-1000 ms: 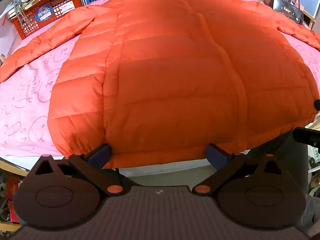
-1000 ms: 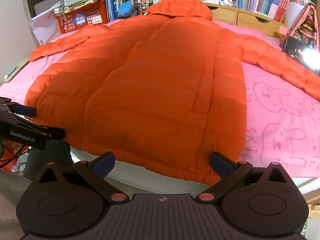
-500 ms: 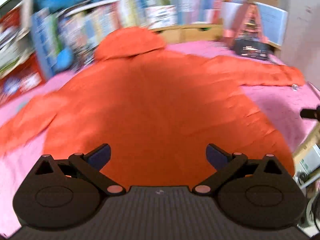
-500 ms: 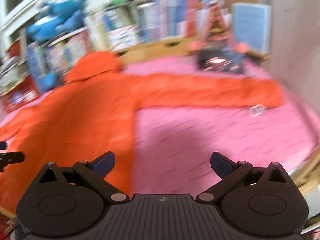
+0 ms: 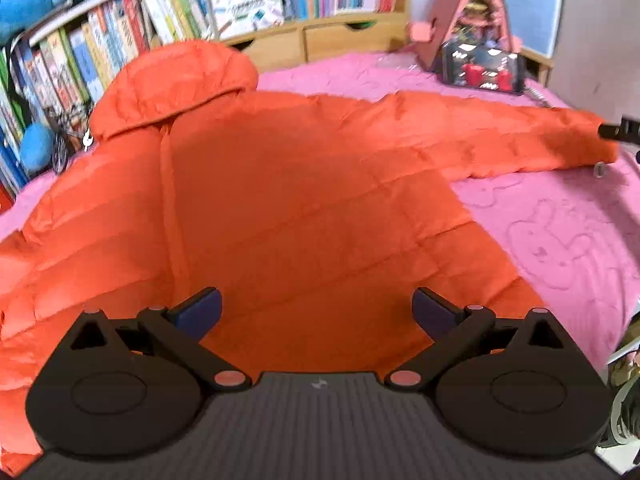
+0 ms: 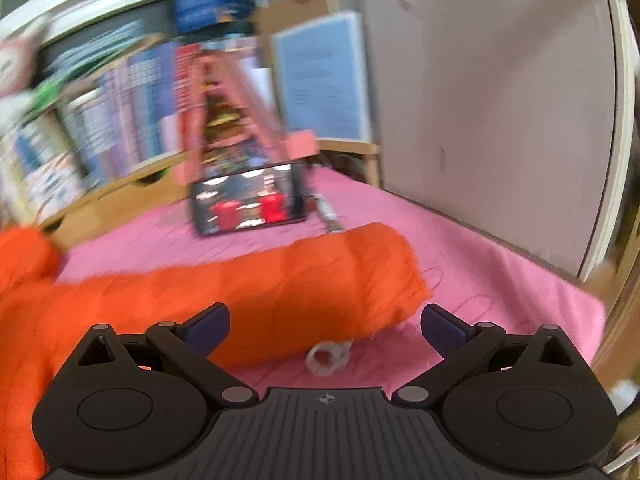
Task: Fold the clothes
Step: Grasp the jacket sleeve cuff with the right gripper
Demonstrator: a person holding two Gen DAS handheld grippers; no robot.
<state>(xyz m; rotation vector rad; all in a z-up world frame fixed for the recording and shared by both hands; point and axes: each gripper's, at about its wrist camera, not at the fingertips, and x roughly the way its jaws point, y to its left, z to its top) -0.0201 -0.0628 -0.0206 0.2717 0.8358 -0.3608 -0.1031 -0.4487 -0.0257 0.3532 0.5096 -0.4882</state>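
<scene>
An orange hooded puffer jacket [image 5: 288, 200] lies flat, front up, on a pink bunny-print cloth [image 5: 560, 240]. Its hood [image 5: 172, 84] points to the back left and one sleeve [image 5: 500, 140] stretches out to the right. My left gripper [image 5: 316, 312] hovers open above the jacket's lower body, holding nothing. In the right wrist view my right gripper [image 6: 324, 324] is open just short of that sleeve's cuff [image 6: 376, 276], with the cuff between and beyond its fingers. The right gripper's tip [image 5: 620, 132] also shows at the sleeve end in the left wrist view.
Bookshelves [image 5: 240, 0] and wooden drawers [image 5: 320, 40] line the back. A pink triangular stand with a dark tablet [image 6: 248, 200] sits on the cloth behind the sleeve. A small clear ring-like object [image 6: 328, 356] lies by the cuff. A wall [image 6: 500, 120] closes the right side.
Both grippers have swung right from the jacket's hem. The left now looks over the body toward the hood; the right has come close to the right sleeve's cuff. Both stay open.
</scene>
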